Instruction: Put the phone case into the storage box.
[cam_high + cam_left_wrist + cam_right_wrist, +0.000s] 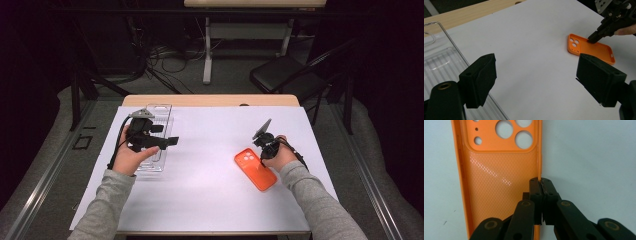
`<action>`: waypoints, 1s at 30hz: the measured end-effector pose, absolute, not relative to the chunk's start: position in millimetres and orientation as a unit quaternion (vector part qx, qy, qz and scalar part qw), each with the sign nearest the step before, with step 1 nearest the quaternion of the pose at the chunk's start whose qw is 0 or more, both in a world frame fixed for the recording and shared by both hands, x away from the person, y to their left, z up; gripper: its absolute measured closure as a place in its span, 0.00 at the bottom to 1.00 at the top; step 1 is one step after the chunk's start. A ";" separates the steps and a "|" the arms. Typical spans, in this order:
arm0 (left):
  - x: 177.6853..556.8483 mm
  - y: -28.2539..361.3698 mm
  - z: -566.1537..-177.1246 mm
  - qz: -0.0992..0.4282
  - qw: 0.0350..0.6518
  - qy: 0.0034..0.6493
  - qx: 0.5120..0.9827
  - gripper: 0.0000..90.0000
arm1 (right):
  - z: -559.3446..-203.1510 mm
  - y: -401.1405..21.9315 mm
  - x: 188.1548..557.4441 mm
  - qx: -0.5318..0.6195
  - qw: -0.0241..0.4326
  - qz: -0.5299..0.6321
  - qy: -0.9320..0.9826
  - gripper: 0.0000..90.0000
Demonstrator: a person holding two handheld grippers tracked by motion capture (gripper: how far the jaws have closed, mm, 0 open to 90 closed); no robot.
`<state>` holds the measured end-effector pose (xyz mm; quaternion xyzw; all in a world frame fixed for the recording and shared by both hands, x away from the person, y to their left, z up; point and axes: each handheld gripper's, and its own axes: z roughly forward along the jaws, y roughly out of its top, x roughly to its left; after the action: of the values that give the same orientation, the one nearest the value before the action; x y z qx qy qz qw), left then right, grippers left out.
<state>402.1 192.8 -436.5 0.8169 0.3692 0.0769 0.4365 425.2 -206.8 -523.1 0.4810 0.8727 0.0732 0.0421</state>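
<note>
While lying hollow side up, orange phone case (499,170) getting its side wall pinched by right gripper (541,185). Hovering spread-jawed, left gripper (536,82) beside clear tray (441,62); white mat (210,145) spreading open between.

Wooden table covered by a white sheet

The table (210,100) is overlaid by a white sheet (210,165), with bare wood left along the far edge. A clear plastic tray (159,112) is laid on the sheet at the left, and an orange phone case (252,172) is laid hollow side up toward the right.
</note>
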 end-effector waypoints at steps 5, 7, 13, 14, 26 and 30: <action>402.0 192.7 -436.6 0.077 0.436 0.369 0.817 0.18 | -523.1 -206.8 425.2 0.481 0.042 0.073 0.872 0.99; 402.0 192.4 -437.0 0.077 0.437 0.370 0.816 0.18 | -523.2 -206.9 425.2 0.482 0.042 0.074 0.872 0.99; 402.3 192.6 -437.3 0.078 0.436 0.370 0.817 0.18 | -523.1 -206.9 425.1 0.482 0.042 0.073 0.872 0.99; 402.4 192.6 -437.3 0.078 0.436 0.370 0.817 0.18 | -523.1 -206.8 425.1 0.482 0.042 0.074 0.872 0.99; 402.5 192.1 -437.6 0.076 0.434 0.370 0.818 0.18 | -522.8 -206.6 424.3 0.484 0.041 0.071 0.871 0.99; 402.6 191.6 -438.0 0.076 0.433 0.369 0.819 0.18 | -521.4 -206.3 424.2 0.482 0.038 0.063 0.873 0.99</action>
<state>402.6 191.6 -438.0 0.8187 0.3693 0.0764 0.4330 424.2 -206.3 -521.4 0.4822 0.8729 0.0632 0.0382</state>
